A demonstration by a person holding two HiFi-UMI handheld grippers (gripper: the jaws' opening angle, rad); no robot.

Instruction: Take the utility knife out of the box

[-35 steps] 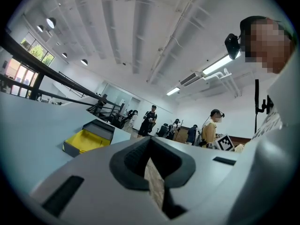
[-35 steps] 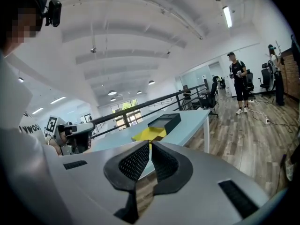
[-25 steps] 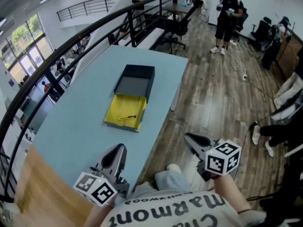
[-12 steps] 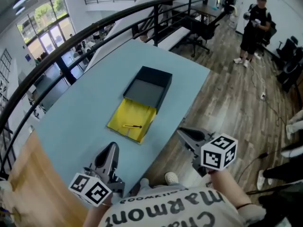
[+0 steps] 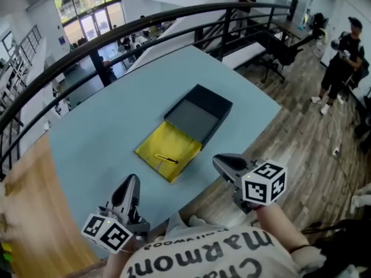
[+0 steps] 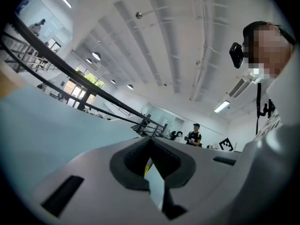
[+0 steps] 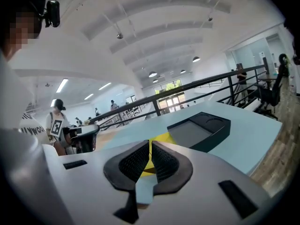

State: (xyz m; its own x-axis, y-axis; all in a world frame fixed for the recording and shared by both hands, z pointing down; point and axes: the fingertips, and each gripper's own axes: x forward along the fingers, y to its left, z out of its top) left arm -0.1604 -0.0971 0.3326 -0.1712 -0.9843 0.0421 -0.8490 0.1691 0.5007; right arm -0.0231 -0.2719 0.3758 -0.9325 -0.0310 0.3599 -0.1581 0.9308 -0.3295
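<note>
Head view: left gripper [image 5: 131, 183] and right gripper [image 5: 221, 163] at the near table edge, jaws together, empty.
Utility knife [image 5: 166, 158]: ahead, between both, in the yellow tray [image 5: 181, 142] of the box [image 5: 203, 112].
Surface: pale blue table [image 5: 98, 132].
Room: black railing [image 5: 145, 21] beyond; wood floor [image 5: 301, 155] right.

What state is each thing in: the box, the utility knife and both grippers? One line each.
Box: open.
Utility knife: lying in the yellow tray, not held.
Left gripper: shut, empty.
Right gripper: shut, empty.
</note>
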